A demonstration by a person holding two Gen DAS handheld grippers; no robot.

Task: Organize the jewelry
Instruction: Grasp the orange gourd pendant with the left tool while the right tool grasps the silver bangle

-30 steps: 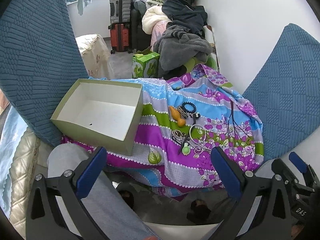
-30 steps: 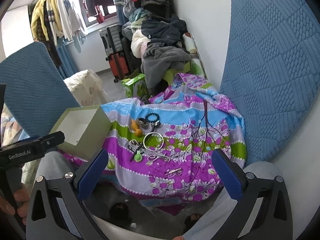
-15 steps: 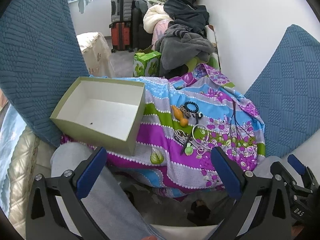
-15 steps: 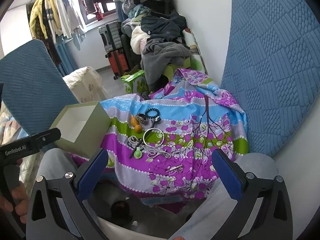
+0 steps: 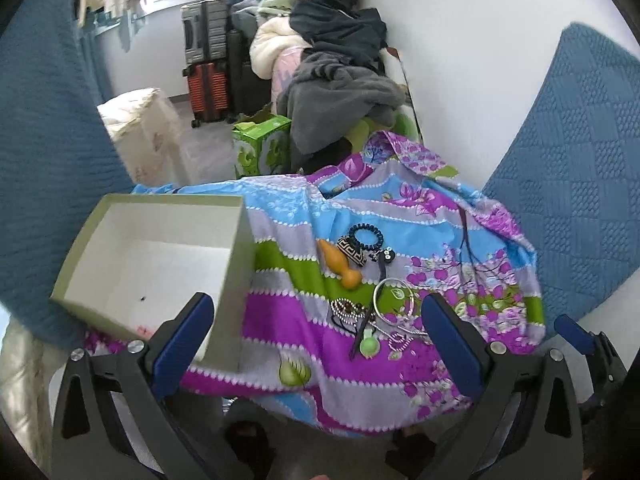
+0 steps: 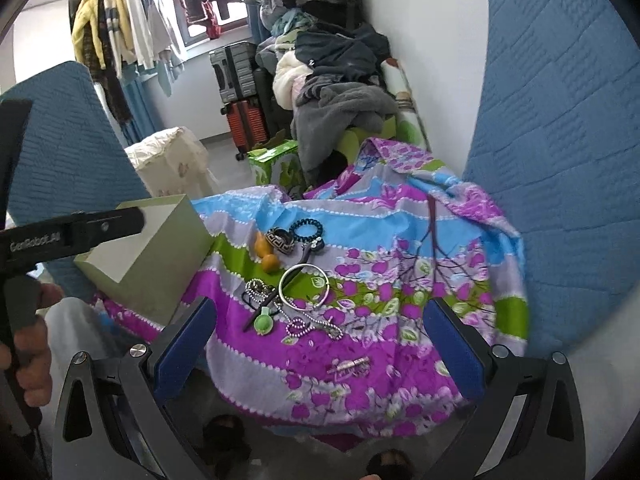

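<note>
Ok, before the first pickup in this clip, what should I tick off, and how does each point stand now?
1. Left gripper jaws open, nothing between them: ok.
2. Right gripper jaws open, nothing between them: ok.
3. Green box open, inside bare apart from a small dark speck: ok.
4. Jewelry lying on the patterned cloth, none boxed yet: ok.
5. Silver bangle free of the bead chain: cannot tell, they overlap.
6. Small clasp lying apart from the cluster: ok.
</note>
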